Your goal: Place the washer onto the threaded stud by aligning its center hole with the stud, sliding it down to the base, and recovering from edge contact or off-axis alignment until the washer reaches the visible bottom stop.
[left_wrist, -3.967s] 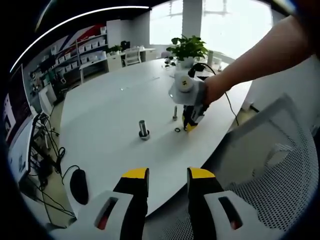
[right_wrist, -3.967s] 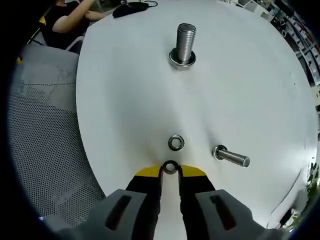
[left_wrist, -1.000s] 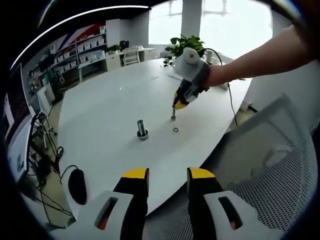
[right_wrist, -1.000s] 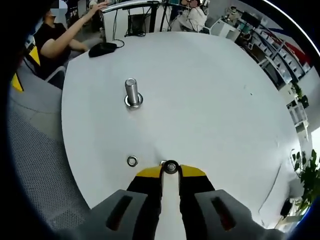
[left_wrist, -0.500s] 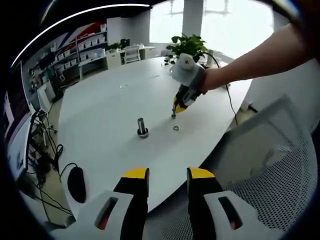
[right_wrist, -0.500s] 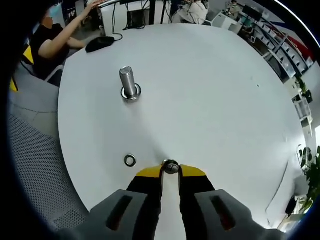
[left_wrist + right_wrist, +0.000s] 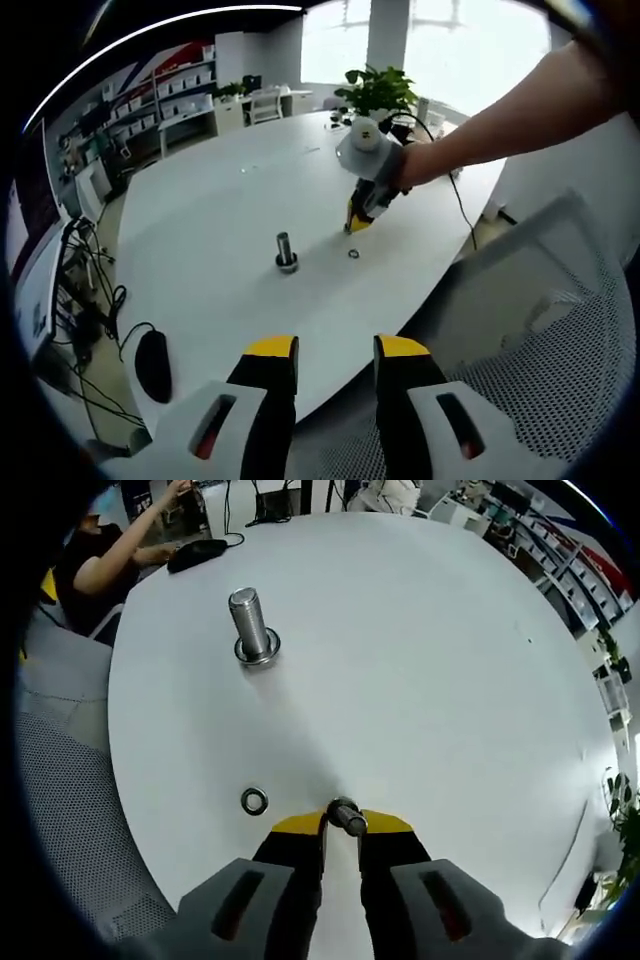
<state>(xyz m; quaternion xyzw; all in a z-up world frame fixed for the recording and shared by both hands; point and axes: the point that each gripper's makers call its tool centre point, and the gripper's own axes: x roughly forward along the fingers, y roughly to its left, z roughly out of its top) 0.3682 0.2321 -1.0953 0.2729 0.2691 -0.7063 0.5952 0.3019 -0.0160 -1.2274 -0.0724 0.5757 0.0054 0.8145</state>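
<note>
**Washer at the small stud, not seated yet as far as I could tell**

On the round white table [image 7: 450,660], from left to right: the spare steel washer [image 7: 254,801] lay flat, the big threaded stud with a ring at its base [image 7: 250,628] stood well apart, and the right gripper [image 7: 341,823] had its jaws nearly closed around the slim steel stud [image 7: 347,817]. The held washer itself was too small to make out (probably near the top). Sliding down looked left to do. The left gripper [image 7: 335,348] hung back off the table, jaws apart, holding nothing.
</note>
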